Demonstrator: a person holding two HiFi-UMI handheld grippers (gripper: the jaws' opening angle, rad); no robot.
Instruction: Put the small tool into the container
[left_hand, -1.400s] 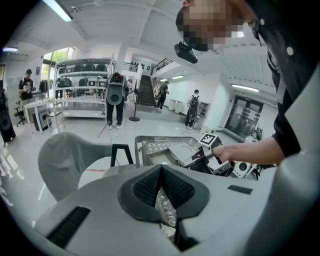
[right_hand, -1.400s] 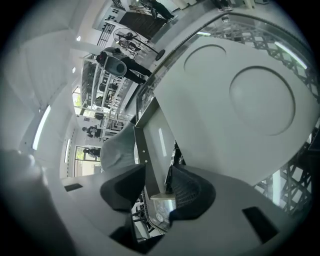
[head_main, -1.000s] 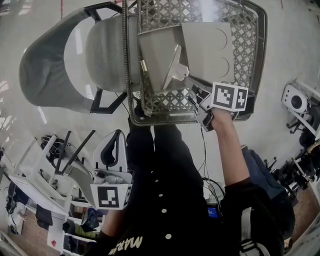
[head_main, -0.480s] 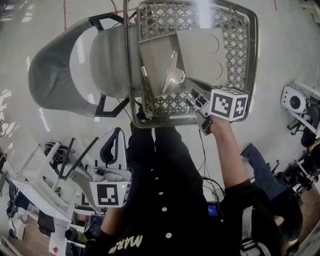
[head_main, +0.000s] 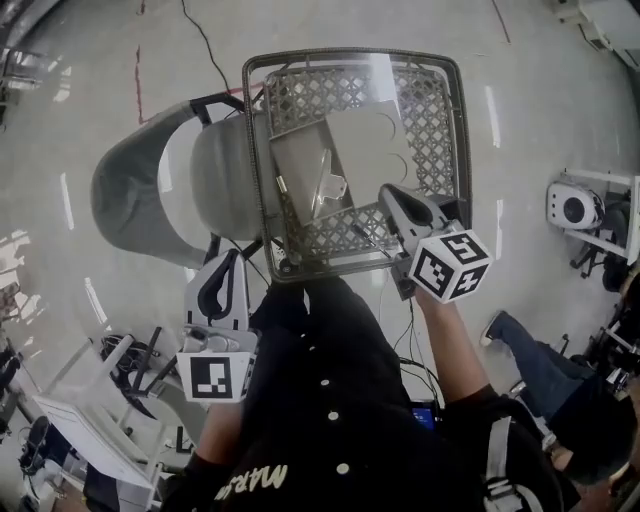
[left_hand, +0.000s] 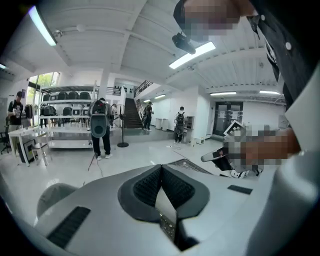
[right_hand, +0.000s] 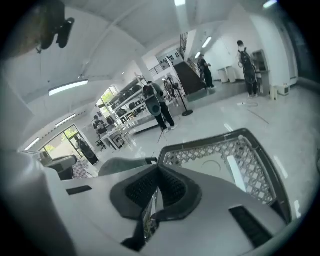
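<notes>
The container is a metal mesh basket (head_main: 440, 120) lined with a grey sheet; the right gripper view shows its rim (right_hand: 260, 150) just beyond the jaws. A small shiny metal tool (head_main: 328, 186) lies on the liner inside it, touched by neither gripper. My right gripper (head_main: 386, 194) hangs over the basket's near right corner, above the tool, with its jaws shut (right_hand: 157, 169) and nothing between them. My left gripper (head_main: 232, 256) is held outside the basket at its near left corner. Its pads meet (left_hand: 160, 168) with nothing between them.
A grey shell chair (head_main: 140, 195) stands against the basket's left side. A white device (head_main: 572, 205) sits on the floor at right, and racks (head_main: 70, 430) stand at lower left. A cable (head_main: 205, 45) runs across the glossy floor behind the basket. People stand far off in the hall.
Both grippers have risen, the right one lifting up out of the basket and rolling. The basket looks smaller and farther below. The tool stays lying in the basket.
</notes>
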